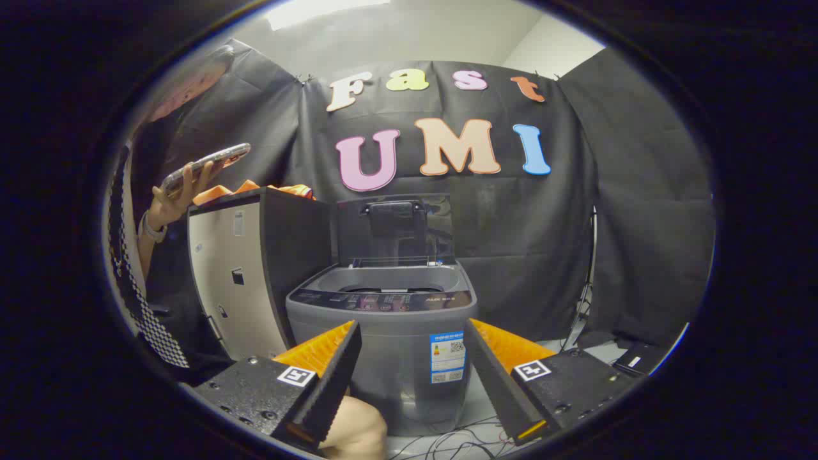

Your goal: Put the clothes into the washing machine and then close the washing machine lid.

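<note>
One person stands at the far left, a hand (167, 203) raised and holding a phone (204, 165). Next to them is a cabinet (252, 275) with orange clothes (255, 189) heaped on its top. Right of that sits the grey washing machine (383, 332), its clear lid (395, 230) standing upright and open. The gripper (412, 338) hangs in front of the machine, fingers spread wide with nothing between them, the machine's front showing in the gap. Cables (447, 444) trail across the floor below.

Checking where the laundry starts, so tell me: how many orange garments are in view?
1: orange clothes lie atop the cabinet left of the open washing machine; more may be hidden. Gripper jaws open.
</note>
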Demonstrator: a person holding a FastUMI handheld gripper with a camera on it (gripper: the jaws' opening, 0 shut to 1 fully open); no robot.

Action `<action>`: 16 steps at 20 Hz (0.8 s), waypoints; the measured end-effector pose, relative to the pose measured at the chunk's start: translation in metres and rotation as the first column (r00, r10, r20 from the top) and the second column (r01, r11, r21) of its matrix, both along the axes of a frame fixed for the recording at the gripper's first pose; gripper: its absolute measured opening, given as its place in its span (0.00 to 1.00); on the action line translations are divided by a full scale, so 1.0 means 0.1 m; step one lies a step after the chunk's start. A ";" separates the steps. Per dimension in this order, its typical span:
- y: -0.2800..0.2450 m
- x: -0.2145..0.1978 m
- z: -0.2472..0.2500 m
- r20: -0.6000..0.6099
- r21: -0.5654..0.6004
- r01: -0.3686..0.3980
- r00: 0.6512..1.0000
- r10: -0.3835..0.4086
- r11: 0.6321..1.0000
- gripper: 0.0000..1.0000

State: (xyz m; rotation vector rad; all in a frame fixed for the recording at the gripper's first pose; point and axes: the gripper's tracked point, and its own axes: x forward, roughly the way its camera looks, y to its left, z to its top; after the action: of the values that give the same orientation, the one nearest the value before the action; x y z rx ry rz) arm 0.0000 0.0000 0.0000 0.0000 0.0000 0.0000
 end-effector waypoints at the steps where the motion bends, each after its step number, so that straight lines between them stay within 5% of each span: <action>1: -0.01 0.00 -0.01 -0.001 -0.002 0.002 1.000 -0.002 1.000 0.97; 16: -0.01 0.00 0.00 0.001 -0.007 0.006 1.000 -0.006 1.000 0.97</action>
State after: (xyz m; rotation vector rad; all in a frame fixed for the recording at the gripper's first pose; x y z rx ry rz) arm 0.0002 -0.0007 0.0005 -0.0066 -0.0005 -0.0060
